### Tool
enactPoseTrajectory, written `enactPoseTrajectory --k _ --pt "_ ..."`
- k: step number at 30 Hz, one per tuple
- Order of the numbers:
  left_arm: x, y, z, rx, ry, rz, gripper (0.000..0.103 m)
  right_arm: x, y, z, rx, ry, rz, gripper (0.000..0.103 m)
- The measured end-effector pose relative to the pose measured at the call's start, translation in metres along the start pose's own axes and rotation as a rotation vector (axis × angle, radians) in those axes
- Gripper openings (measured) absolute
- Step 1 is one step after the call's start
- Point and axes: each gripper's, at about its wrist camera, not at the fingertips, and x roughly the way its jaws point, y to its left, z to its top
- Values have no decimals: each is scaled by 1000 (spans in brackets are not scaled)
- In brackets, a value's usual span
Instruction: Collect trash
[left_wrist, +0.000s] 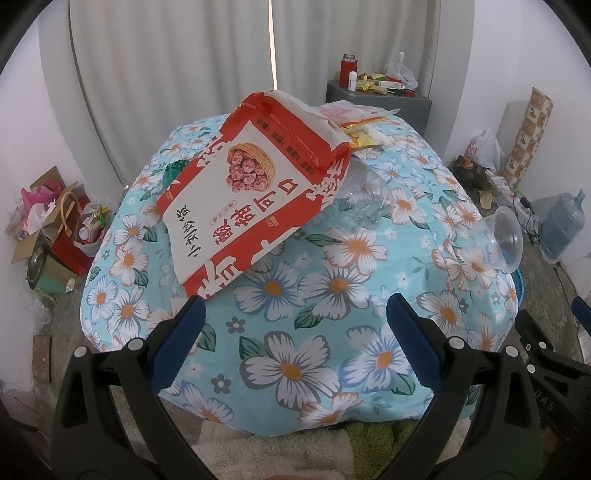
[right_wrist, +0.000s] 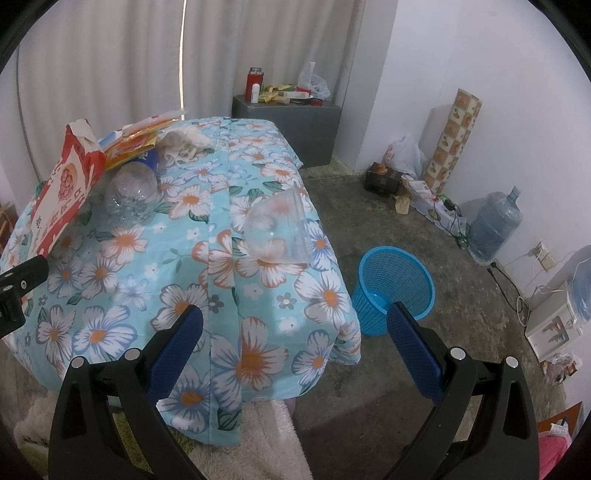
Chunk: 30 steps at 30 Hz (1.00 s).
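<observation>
Both grippers hover empty, jaws apart: left gripper (left_wrist: 291, 321) faces the bag (left_wrist: 255, 192), right gripper (right_wrist: 295, 326) faces the cup (right_wrist: 279, 230). The trash sits on the tabletop (right_wrist: 122, 273); the cup lies tipped near its right edge, probably easiest to take first. The bin (right_wrist: 393, 291) stands just beyond that edge, floor around it open.

red-white carton (left_wrist: 255, 192), blue basket (right_wrist: 393, 290), floral cloth (left_wrist: 314, 332)
</observation>
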Motion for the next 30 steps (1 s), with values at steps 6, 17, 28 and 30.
enactPoseTrajectory --k 6,17,28,30 --pt "1 0 -4 3 1 6 94 0 0 0 0 1 2 97" --pt "2 1 -5 2 4 11 94 1 0 0 0 1 3 97" --pt "2 3 -4 1 5 13 94 1 1 0 -1 1 5 97" --pt "2 3 -5 -1 5 12 94 1 1 0 -1 2 5 97"
